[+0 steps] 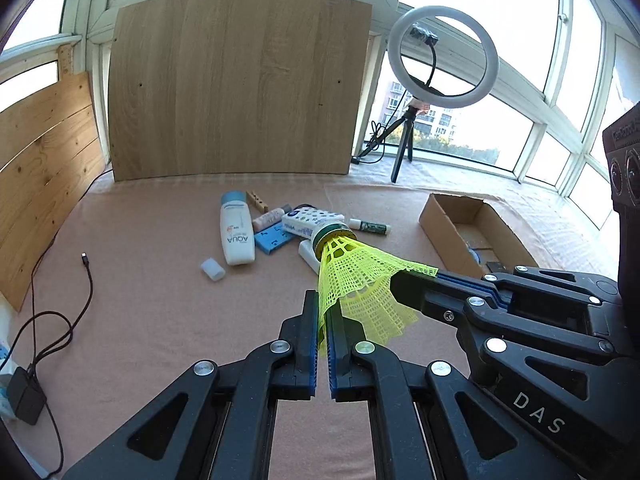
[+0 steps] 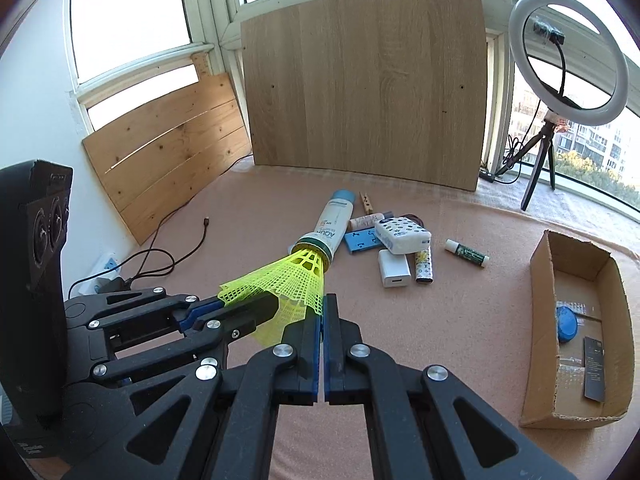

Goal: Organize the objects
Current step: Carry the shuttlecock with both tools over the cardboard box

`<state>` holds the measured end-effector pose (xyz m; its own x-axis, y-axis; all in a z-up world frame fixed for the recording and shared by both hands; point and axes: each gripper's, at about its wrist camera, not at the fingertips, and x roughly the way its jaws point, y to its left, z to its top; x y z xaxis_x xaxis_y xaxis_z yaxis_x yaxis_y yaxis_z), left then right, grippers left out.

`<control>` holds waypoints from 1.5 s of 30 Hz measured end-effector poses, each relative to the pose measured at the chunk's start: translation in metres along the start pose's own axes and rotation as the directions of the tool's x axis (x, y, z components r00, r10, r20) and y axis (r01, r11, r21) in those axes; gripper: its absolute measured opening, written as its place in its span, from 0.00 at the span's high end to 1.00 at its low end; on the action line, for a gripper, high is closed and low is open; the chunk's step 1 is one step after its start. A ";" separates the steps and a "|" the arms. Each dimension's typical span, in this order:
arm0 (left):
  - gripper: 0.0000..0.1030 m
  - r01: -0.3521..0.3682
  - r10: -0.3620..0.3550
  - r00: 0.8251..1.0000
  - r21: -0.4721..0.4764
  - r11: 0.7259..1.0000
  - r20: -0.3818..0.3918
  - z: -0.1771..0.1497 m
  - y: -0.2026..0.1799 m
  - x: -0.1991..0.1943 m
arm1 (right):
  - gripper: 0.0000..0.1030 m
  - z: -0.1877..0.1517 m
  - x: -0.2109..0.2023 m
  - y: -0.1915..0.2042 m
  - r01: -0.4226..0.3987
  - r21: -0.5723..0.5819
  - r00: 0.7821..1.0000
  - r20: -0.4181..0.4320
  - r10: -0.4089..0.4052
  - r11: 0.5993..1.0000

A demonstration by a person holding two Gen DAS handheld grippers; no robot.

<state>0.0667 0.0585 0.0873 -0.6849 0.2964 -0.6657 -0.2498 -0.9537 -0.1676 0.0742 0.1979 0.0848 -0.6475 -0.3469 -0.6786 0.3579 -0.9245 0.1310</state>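
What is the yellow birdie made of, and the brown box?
The birdie looks like plastic: its yellow skirt is a see-through moulded net, slightly glossy. Its round head looks pale with a green band; cork or foam, I cannot tell. Both tongs, left and right, pinch the skirt. The box looks like matte cardboard, with rough raw edges.

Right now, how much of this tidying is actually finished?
Barely begun. The open cardboard box already holds a blue round disc and a dark flat card. In hand: both the left gripper and right gripper pinch the yellow plastic shuttlecock. Left: the white lotion bottle and the pile around it.
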 end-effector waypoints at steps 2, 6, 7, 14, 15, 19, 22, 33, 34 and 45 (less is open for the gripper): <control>0.97 0.002 -0.002 1.000 0.004 1.000 0.006 0.003 -0.002 -0.002 | 0.99 0.002 -0.004 0.000 0.003 -0.003 1.000 0.007 -0.003 1.000; 0.97 0.006 -0.006 1.000 0.008 1.000 0.003 0.006 -0.003 0.000 | 0.99 0.001 -0.007 -0.001 0.011 0.000 1.000 0.017 -0.011 1.000; 0.97 0.005 -0.005 1.000 0.013 1.000 0.005 0.006 -0.004 0.001 | 0.99 0.001 -0.006 -0.002 0.015 0.003 1.000 0.016 -0.015 1.000; 0.98 0.043 -0.043 0.999 0.001 0.999 0.030 0.009 0.016 0.009 | 0.99 0.006 0.001 0.008 0.065 -0.005 0.998 0.001 -0.065 0.998; 0.98 0.048 -0.048 0.998 0.005 0.999 0.033 0.008 0.021 0.010 | 0.99 0.007 0.003 0.011 0.072 -0.001 0.997 -0.003 -0.072 0.997; 0.98 0.055 -0.055 0.998 0.005 0.998 0.027 0.000 0.045 0.016 | 0.99 0.007 0.018 0.024 0.100 0.017 0.994 -0.036 -0.100 0.995; 0.98 0.055 -0.055 0.998 -0.012 0.998 0.025 -0.006 0.064 0.015 | 0.99 0.005 0.036 0.036 0.122 0.009 0.990 -0.066 -0.121 0.992; 0.98 0.007 -0.007 0.999 0.006 1.000 0.048 0.009 0.063 -0.004 | 0.99 0.015 0.034 0.055 0.073 -0.025 0.997 -0.025 -0.074 0.997; 0.98 0.000 0.000 0.999 0.011 1.000 0.049 0.011 0.055 -0.004 | 0.99 0.016 0.030 0.050 0.066 -0.023 0.998 -0.016 -0.067 0.998; 0.99 -0.060 0.059 0.998 0.130 0.990 0.012 0.043 -0.106 0.031 | 0.99 -0.001 -0.017 -0.069 -0.013 0.028 0.998 0.058 0.011 1.000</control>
<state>0.0420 0.1708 0.1156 -0.7067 0.2402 -0.6654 -0.2954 -0.9549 -0.0310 0.0617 0.2675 0.0866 -0.6815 -0.3657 -0.6339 0.3473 -0.9241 0.1597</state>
